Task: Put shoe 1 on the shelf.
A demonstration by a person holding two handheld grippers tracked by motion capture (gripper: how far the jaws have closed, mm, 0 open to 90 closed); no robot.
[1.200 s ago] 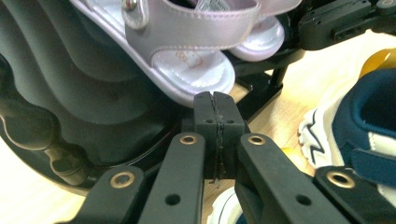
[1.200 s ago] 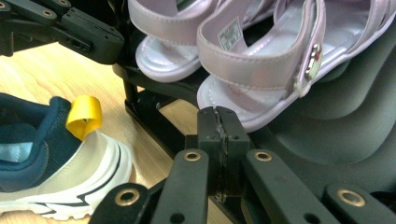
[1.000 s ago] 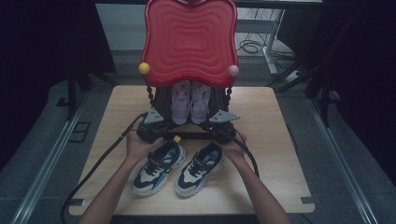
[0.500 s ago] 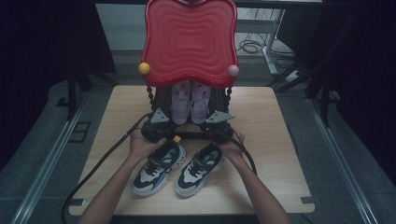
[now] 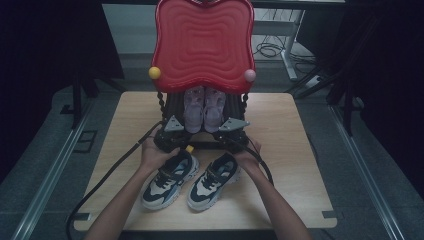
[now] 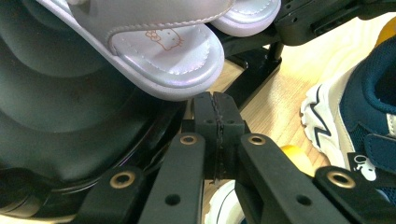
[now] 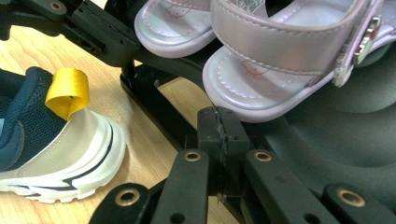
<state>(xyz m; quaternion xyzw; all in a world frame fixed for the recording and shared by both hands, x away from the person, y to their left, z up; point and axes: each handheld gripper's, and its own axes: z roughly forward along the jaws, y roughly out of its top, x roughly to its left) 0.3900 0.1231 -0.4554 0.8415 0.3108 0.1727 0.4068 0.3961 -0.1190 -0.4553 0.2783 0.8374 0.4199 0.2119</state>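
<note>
I am holding both claws together and empty, the left claw [image 6: 215,122] under the left lilac sandal [image 6: 163,60], the right claw [image 7: 219,133] under the right lilac sandal [image 7: 280,70] on the black rack [image 5: 205,142]. Next, I judge, I am opening each to grip a sandal.

High view: above the person's side, looking forward and down on the table [image 5: 290,130].
Gripper views: very close, level, both facing the lilac sandals [image 6: 163,60].

Red wavy panel [image 5: 202,45], wooden table [image 5: 290,150]
</note>
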